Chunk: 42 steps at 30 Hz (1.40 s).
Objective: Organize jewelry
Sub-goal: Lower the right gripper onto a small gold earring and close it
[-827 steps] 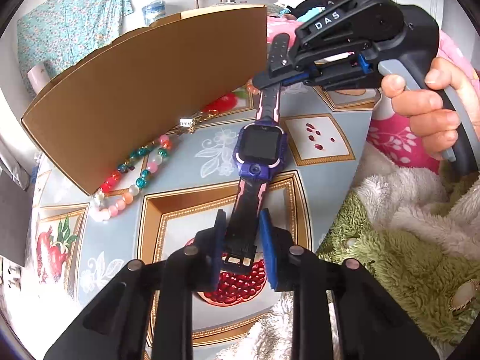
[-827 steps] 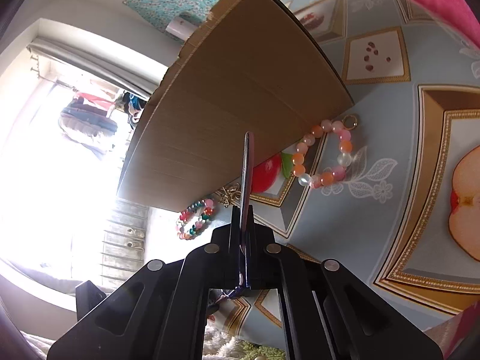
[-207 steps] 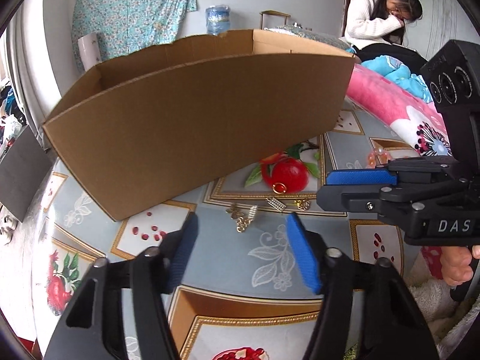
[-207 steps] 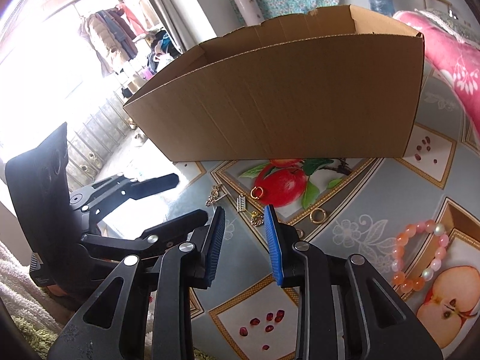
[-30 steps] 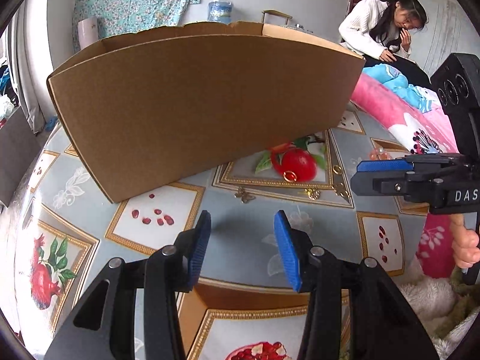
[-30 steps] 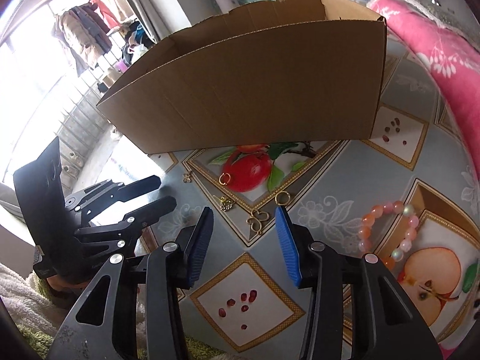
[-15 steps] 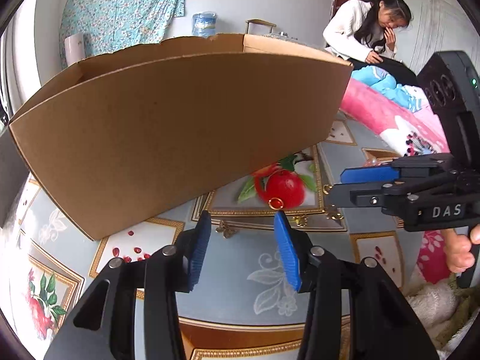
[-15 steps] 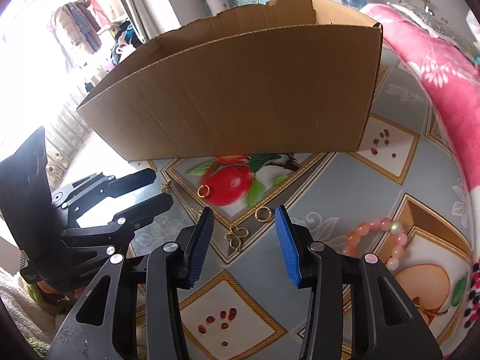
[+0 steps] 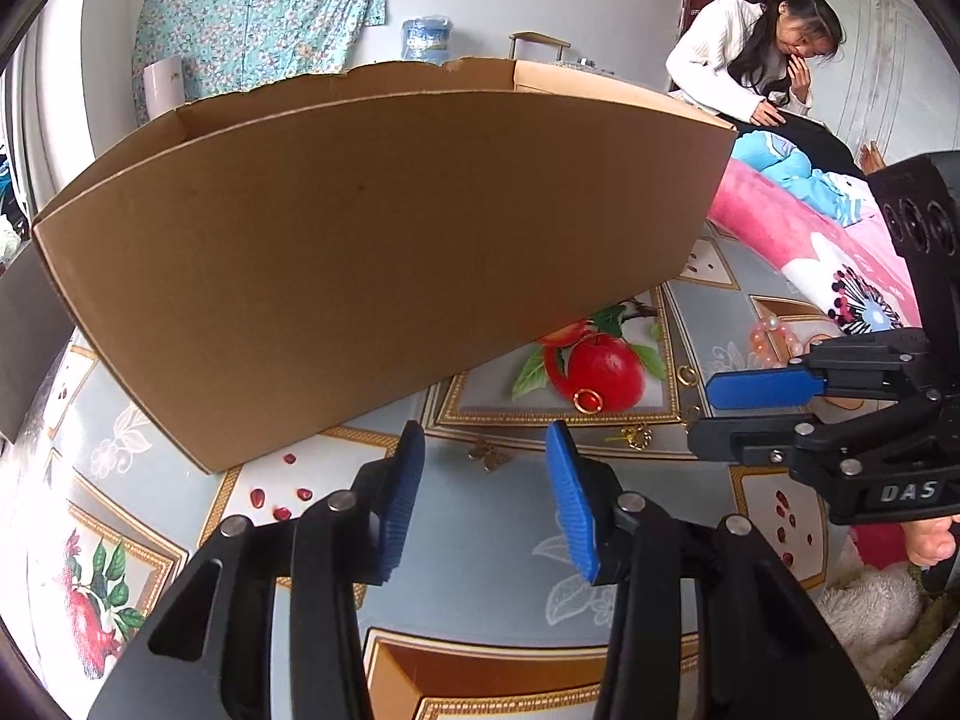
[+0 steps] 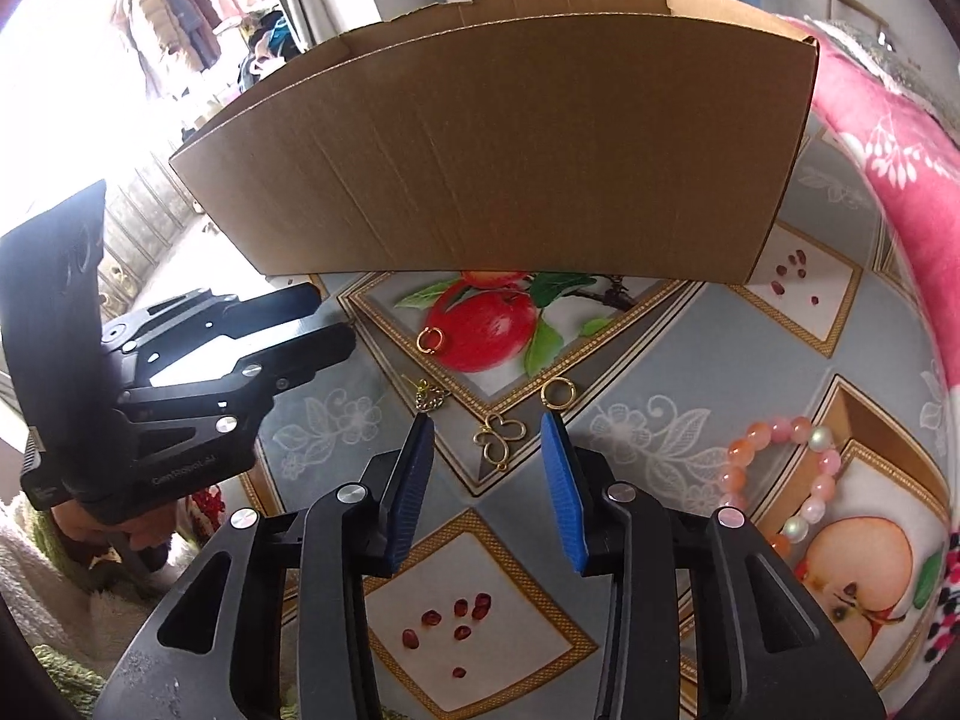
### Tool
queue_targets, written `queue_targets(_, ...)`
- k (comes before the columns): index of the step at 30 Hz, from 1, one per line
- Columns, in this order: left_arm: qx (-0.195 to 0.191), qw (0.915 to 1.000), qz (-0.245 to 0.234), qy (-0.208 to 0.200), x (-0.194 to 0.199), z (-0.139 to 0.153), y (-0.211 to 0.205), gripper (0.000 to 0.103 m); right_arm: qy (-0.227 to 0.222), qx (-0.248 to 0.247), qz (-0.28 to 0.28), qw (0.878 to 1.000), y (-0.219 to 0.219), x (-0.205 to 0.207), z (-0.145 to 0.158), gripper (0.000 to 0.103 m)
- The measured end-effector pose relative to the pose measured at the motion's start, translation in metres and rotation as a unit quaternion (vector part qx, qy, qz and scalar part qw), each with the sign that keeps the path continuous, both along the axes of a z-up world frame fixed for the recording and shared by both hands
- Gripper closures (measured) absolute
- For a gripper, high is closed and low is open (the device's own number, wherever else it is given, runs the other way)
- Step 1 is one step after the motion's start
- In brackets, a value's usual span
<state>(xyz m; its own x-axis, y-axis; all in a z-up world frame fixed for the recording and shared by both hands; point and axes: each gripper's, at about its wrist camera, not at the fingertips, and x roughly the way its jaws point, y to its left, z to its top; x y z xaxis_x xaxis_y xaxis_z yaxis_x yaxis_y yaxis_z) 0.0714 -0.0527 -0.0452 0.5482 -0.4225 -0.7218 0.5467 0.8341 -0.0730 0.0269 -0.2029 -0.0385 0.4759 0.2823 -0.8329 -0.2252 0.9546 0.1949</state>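
Left wrist view: the left gripper (image 9: 486, 468) hangs with blue-padded jaws spread and empty, just short of a small gold butterfly charm (image 9: 487, 455) lying on the fruit-patterned tablecloth (image 9: 492, 540), near the brown cardboard box (image 9: 384, 240).

Right wrist view: the right gripper (image 10: 487, 450), its jaws closing in from a second ago yet apart, straddles a gold openwork butterfly pendant (image 10: 501, 439), its long axis slanting toward the far right.

You see a matt brown corrugated cardboard box (image 10: 510, 138) on a glossy fruit-printed oilcloth table cover (image 10: 690, 360), shiny gold metal butterfly-shaped charm (image 10: 501, 438), translucent pink-and-orange glassy bead bracelet (image 10: 774, 468), ribbed blue rubbery pads (image 10: 564, 492) on matt black plastic
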Motion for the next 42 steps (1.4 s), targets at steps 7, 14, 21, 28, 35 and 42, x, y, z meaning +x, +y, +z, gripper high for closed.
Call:
queue_targets(7,0.011,0.9999,0.006,0.001,-0.007,0.001,0.004,0.062,-0.026,-0.072,0.019,0.997,0.018,-0.001,-0.001,0.073)
queue_targets(14,0.007,0.9999,0.008,0.006,-0.01,0.001,0.008,0.062,-0.027,-0.101,0.019,0.994,0.027,-0.003,-0.001,0.084)
queue_targets(21,0.004,0.9999,0.009,0.004,-0.011,0.003,0.009,0.062,-0.022,-0.078,0.012,0.997,0.027,0.003,-0.004,0.089)
queue_targets(28,0.005,0.9999,0.01,0.003,-0.013,0.004,0.012,0.062,-0.014,-0.045,0.001,0.999,0.005,0.005,0.0,0.09)
queue_targets(35,0.006,1.0,0.005,0.006,-0.01,0.005,0.008,0.062,-0.021,-0.035,-0.006,0.999,-0.01,0.004,0.005,0.089)
queue_targets(42,0.02,0.9998,0.005,0.002,-0.003,0.004,0.0,0.062,-0.019,-0.034,-0.011,0.999,-0.012,-0.003,0.008,0.089)
